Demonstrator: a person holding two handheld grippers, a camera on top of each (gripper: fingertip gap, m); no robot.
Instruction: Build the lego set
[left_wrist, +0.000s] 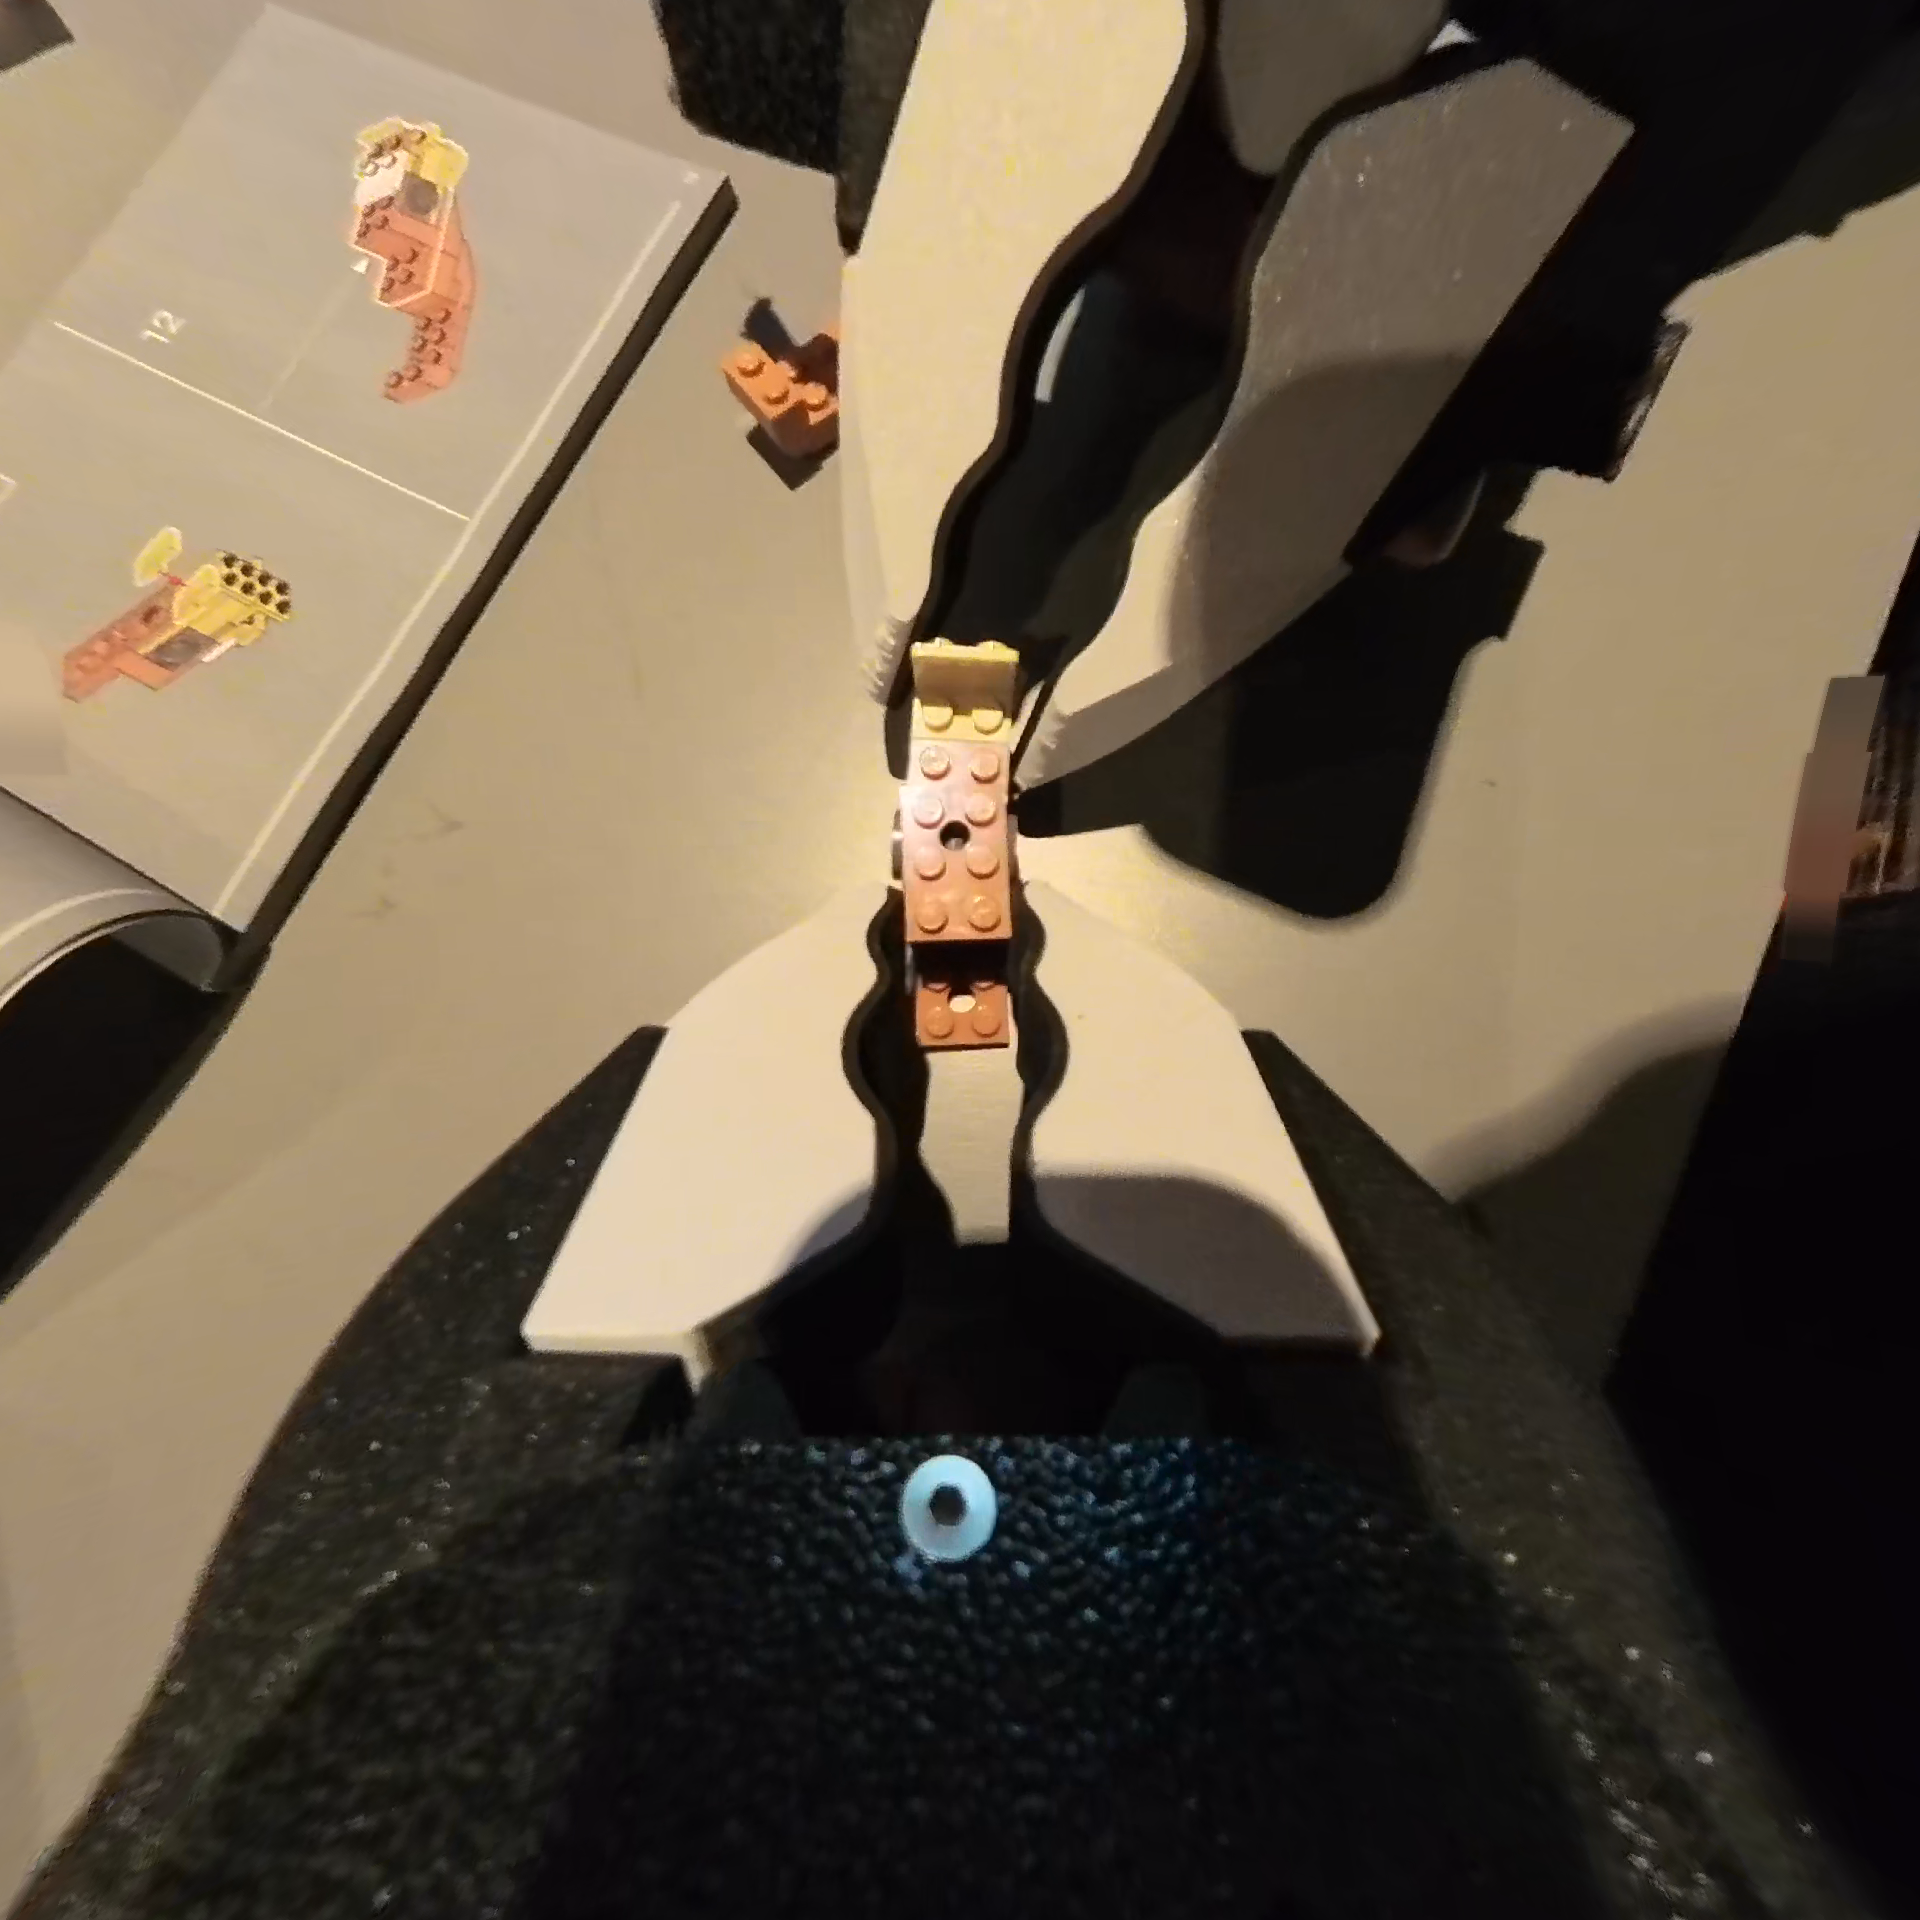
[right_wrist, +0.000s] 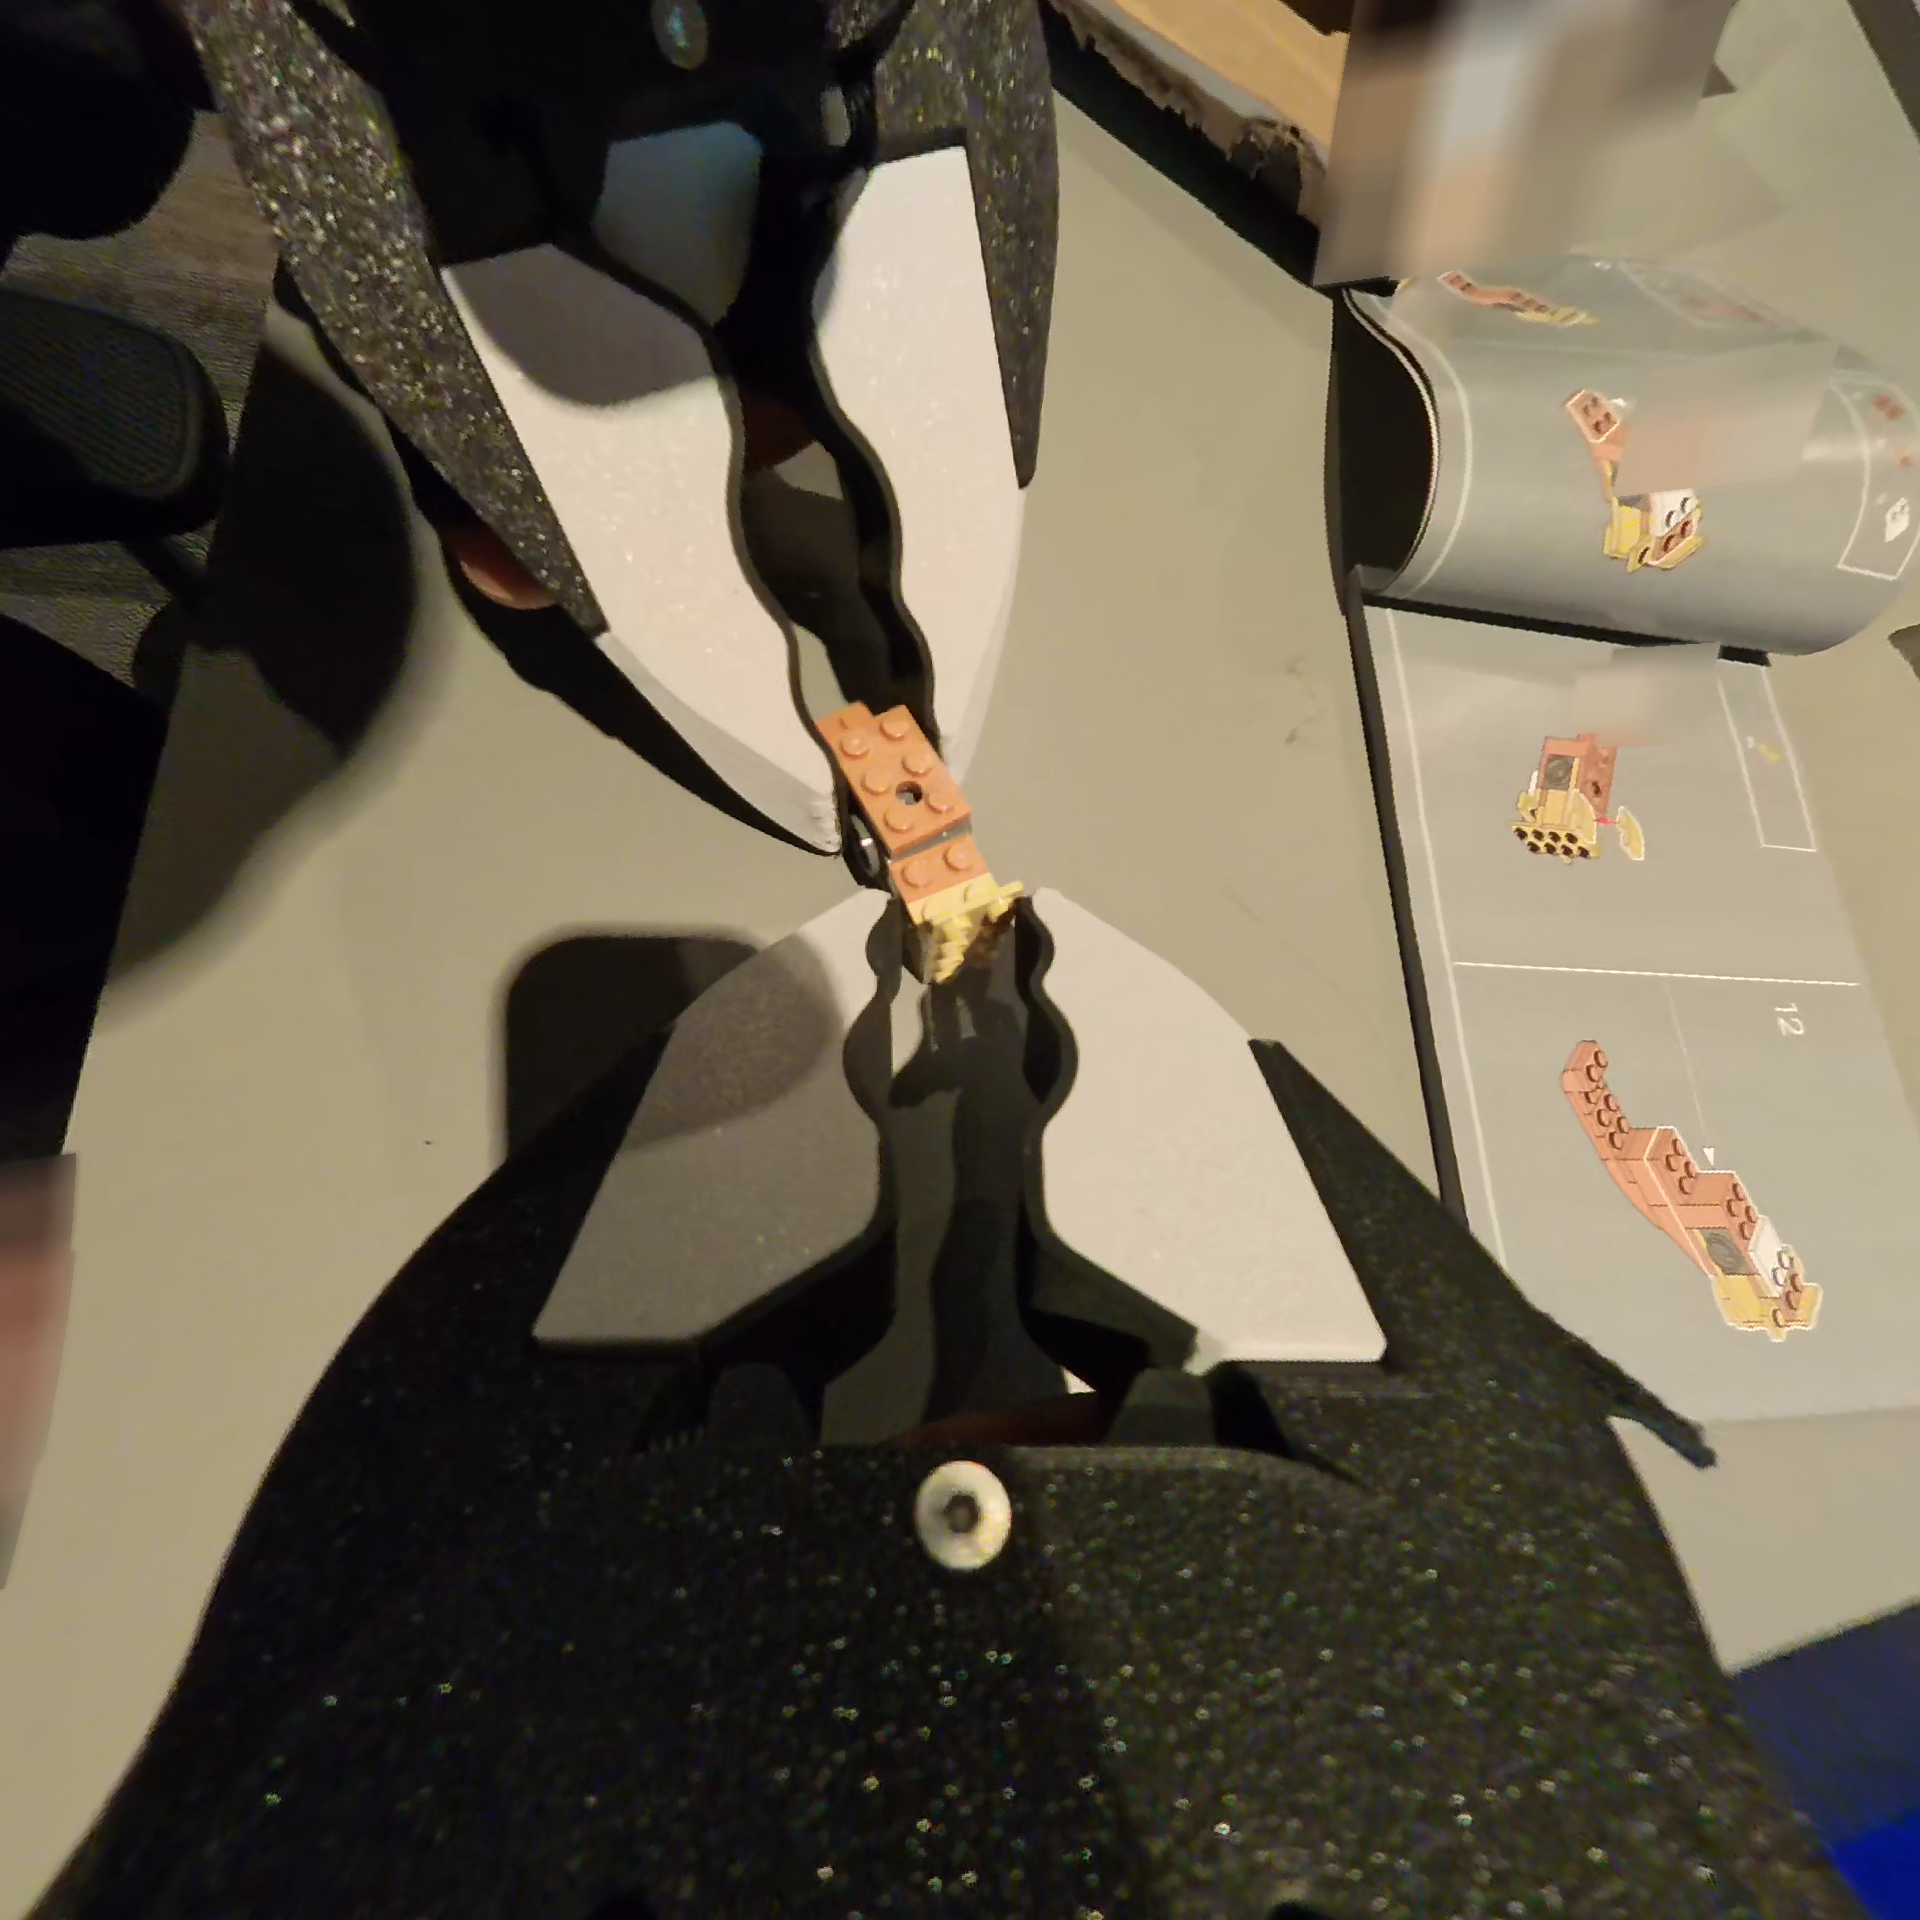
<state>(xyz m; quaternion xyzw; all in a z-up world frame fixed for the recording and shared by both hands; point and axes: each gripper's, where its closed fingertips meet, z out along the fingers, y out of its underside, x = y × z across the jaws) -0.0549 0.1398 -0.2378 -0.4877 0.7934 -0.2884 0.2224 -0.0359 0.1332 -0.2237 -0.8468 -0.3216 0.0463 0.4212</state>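
A small lego assembly (left_wrist: 958, 831) of brown studded plates with a tan piece at one end hangs above the grey table, held between both grippers. My left gripper (left_wrist: 958, 904) is shut on its brown end. My right gripper (left_wrist: 966, 707) comes in from the far side and is shut on the tan end. In the right wrist view, the assembly (right_wrist: 904, 800) lies slanted; the right gripper (right_wrist: 956, 920) clamps the tan end and the left gripper (right_wrist: 883, 784) clamps the brown end. A loose brown brick (left_wrist: 784, 390) lies on the table beyond.
An open instruction booklet (left_wrist: 312, 416) lies on the table (left_wrist: 623, 831) to the left of the left gripper; in the right wrist view, the booklet (right_wrist: 1610, 935) is on the right with a page curled up. A dark object (left_wrist: 1870, 790) stands at the right edge. Only a small space, under 4 cm, lies between the two pairs of fingers. The right tips stand about 7 cm off the loose brown brick (left_wrist: 784, 390).
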